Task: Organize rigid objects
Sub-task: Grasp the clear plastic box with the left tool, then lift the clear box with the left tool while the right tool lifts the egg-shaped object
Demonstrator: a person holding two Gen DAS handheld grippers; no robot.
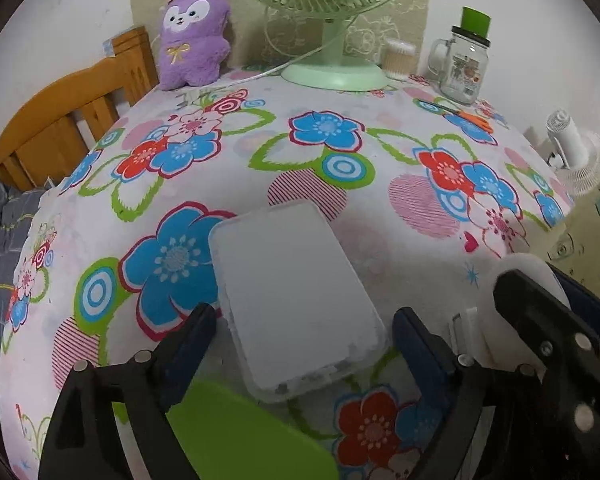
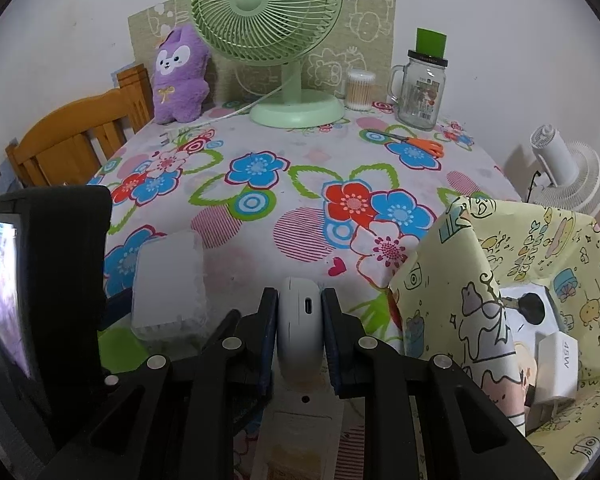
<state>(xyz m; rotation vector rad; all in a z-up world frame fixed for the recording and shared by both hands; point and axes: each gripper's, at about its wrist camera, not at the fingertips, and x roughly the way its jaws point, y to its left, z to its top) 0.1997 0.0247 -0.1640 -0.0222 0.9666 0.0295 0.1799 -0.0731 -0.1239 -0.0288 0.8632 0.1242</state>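
Left gripper (image 1: 304,320) is tilted down at the floral tablecloth (image 1: 380,148), jaws spread wide w/ a frosted phone case (image 1: 296,300) lying flat between them, pads not touching it. Lime green flat thing (image 1: 244,436) sits bottom center, can't tell what it is. Right gripper (image 2: 300,304), also angled down, is clenched on a small white device (image 2: 300,336) w/ a charging port, bottom middle of its view. Yellow cartoon bag (image 2: 500,248) lower right, w/ a white charger (image 2: 556,368) inside.
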